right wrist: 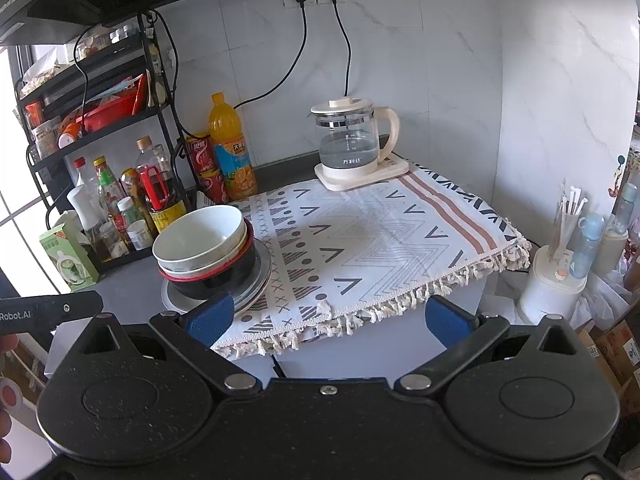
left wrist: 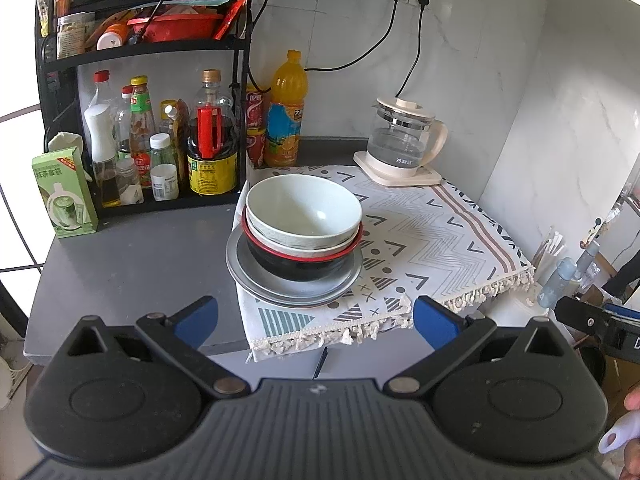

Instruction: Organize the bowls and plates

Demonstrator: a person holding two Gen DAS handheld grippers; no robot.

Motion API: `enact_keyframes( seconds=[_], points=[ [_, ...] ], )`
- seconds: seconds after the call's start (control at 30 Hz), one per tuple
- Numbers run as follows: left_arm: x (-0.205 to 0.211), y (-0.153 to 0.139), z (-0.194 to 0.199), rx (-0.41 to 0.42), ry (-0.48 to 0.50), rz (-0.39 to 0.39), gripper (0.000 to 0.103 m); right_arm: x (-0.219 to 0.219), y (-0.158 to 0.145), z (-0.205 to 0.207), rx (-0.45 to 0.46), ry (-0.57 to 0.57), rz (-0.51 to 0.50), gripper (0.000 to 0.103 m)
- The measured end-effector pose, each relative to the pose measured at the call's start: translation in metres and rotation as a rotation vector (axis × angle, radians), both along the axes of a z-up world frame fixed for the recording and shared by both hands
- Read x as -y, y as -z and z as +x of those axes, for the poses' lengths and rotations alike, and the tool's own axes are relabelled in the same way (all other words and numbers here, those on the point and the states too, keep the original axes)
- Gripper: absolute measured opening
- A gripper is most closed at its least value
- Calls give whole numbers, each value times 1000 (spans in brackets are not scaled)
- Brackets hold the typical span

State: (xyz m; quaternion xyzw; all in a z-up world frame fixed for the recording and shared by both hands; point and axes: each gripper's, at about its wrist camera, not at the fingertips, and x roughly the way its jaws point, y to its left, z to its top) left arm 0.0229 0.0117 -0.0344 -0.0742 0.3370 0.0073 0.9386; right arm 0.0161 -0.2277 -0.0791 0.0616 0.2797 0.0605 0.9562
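A pale green ceramic bowl (left wrist: 304,210) sits mouth-up, nested in a white bowl (left wrist: 280,240), inside a black bowl with a red rim (left wrist: 296,266), all on stacked grey round plates (left wrist: 248,272) at the patterned tablecloth's (left wrist: 432,240) nine o'clock edge. Left gripper (left wrist: 316,320) and right gripper (right wrist: 328,320) hang spread wide, empty. A glass kettle (left wrist: 400,136) holding water stands at one o'clock.

Pale-green bowl (left wrist: 304,210), geometric-patterned cloth (left wrist: 420,240)
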Motion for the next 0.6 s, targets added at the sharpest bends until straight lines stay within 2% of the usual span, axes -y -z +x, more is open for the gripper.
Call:
enact_keyframes(
  seconds=[0.6],
  points=[
    [2,3,-2,1,-1,0,103,2,-1,-2,-19,-17,-12,103]
  ],
)
